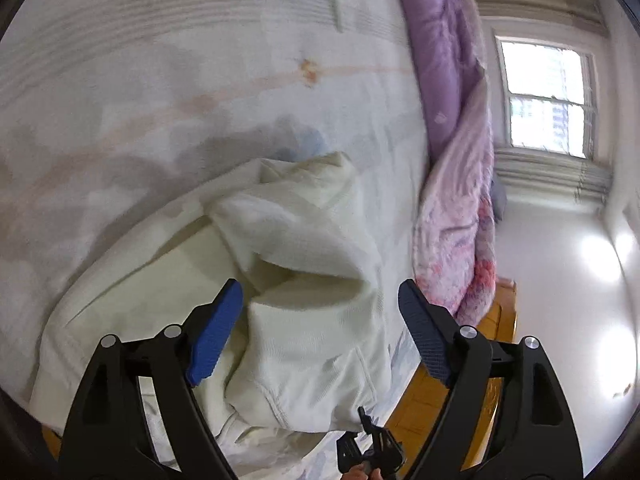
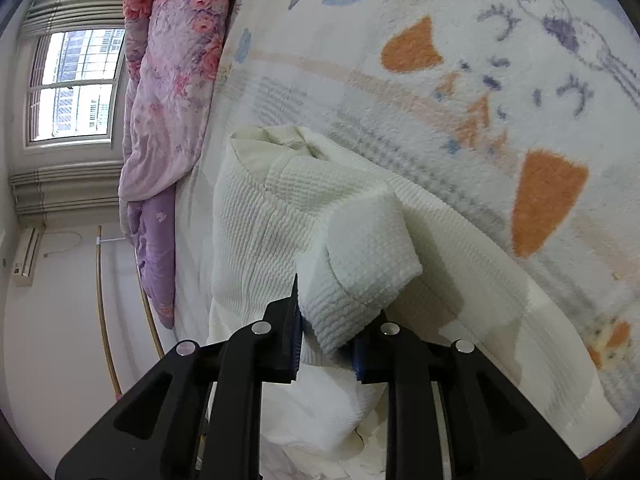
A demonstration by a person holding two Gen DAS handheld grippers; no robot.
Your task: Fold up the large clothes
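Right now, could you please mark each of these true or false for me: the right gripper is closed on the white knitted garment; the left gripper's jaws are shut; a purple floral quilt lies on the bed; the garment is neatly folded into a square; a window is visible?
1. The right gripper is closed on the cream-white waffle-knit garment. True: its jaws pinch a ribbed cuff.
2. The left gripper is shut. False: its blue pads stand wide apart, with garment fabric beyond them.
3. A purple and pink floral quilt lies on the bed. True, bunched along the far edge of the patterned blanket.
4. The garment is folded into a neat square. False: it lies rumpled.
5. A window is visible. True.
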